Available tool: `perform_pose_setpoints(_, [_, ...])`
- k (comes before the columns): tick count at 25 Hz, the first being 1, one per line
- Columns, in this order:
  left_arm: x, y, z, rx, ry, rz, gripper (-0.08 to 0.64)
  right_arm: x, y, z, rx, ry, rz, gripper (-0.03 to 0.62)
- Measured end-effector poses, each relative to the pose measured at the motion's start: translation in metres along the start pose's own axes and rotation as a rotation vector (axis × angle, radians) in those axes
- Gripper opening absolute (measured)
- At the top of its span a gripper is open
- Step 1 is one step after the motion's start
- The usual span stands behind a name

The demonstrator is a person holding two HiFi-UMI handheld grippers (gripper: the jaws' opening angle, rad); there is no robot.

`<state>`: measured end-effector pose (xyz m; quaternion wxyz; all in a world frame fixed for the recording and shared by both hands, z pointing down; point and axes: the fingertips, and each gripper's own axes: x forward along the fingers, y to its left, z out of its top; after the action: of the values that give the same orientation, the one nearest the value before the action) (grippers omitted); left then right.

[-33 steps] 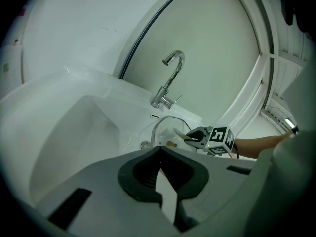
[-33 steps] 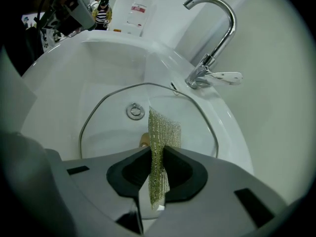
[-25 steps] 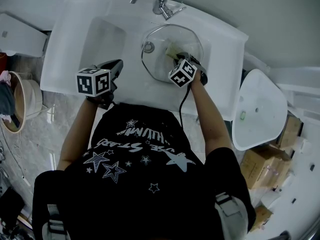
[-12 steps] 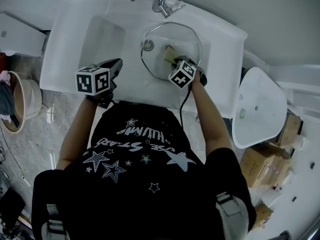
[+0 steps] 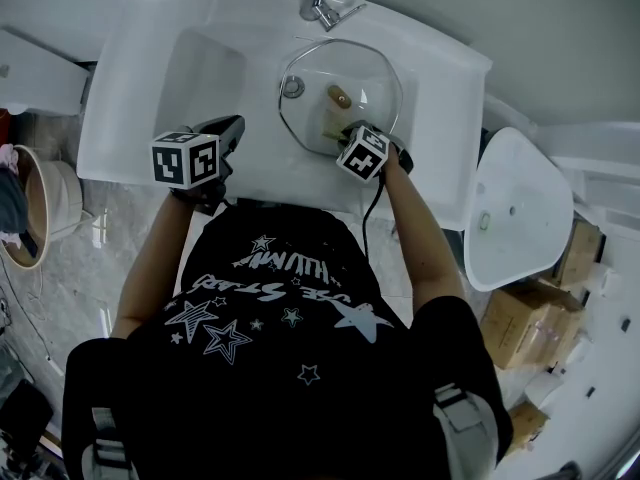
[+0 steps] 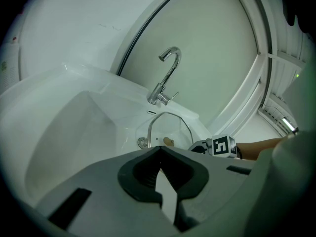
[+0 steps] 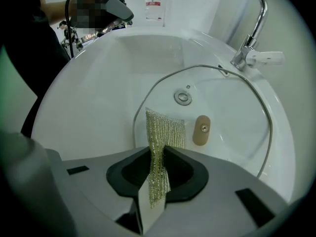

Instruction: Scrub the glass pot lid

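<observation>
Lid: the glass pot lid (image 5: 365,83) lies knob-up in the right basin of the sink (image 5: 130,98), below the faucet (image 5: 318,3). The drain (image 7: 183,97) shows through its glass.
Right claw: the right claw (image 7: 157,157) is pinched on a gold mesh scouring cloth (image 7: 165,127) and sits at the lid's near edge.
Cloth: its free end fans out on the glass just left of the knob (image 7: 201,130) (it seems to rest on the glass rather than hang above it).
Left claw: the left claw (image 6: 159,159) is closed with nothing between its jaws. It hovers over the sink's front edge by the left basin (image 5: 205,83), well apart from the lid.
Water: none is seen running from the faucet, and no suds show on the glass.
Progress: the scrub looks to be under way, with the cloth on the near-left part of the lid. The glass looks alike all over, so how much is already cleaned cannot be told.
Left to do: by this judgement, the far half, the metal rim and the area round the knob are yet to be covered. The underside is also untouched while the lid lies this way up.
</observation>
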<state>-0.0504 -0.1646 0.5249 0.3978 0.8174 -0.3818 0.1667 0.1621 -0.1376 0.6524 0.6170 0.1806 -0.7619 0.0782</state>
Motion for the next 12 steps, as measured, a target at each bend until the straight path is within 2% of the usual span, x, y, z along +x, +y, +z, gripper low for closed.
perform_pose_setpoints(12, [-0.001, -0.002, -0.002, -0.004, -0.003, -0.008, 0.008, -0.001, 0.032, -0.007, 0.0, 0.039, 0.16, 0.077])
